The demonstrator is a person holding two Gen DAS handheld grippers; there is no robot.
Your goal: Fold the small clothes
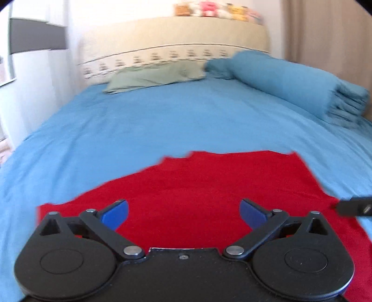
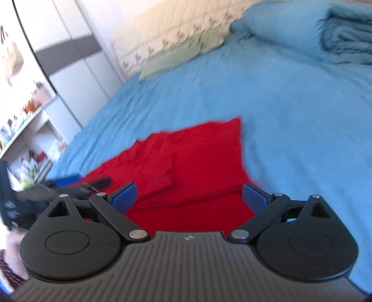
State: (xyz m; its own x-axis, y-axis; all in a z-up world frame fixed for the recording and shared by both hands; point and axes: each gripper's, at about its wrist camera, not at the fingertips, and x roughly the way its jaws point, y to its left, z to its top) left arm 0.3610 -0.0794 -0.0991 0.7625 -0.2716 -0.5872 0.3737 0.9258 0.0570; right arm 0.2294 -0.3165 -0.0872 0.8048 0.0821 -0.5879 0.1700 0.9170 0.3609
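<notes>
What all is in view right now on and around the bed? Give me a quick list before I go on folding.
red garment: one, red, lying on the near part of the bed, partly folded over itself in the right wrist view
bed sheet: one, blue, covering the bed
pillow: one, pale green, at the head of the bed
folded blanket: one, teal blue, far right side of the bed
headboard: one, cream with a patterned band
plush toys: several, blurred, mixed colours, on top of the headboard
wardrobe: one, white with grey band, left of the bed
shelves: cluttered, white, left edge
left gripper: open, blue pads, above the garment
right gripper: open, blue pads, above the garment
</notes>
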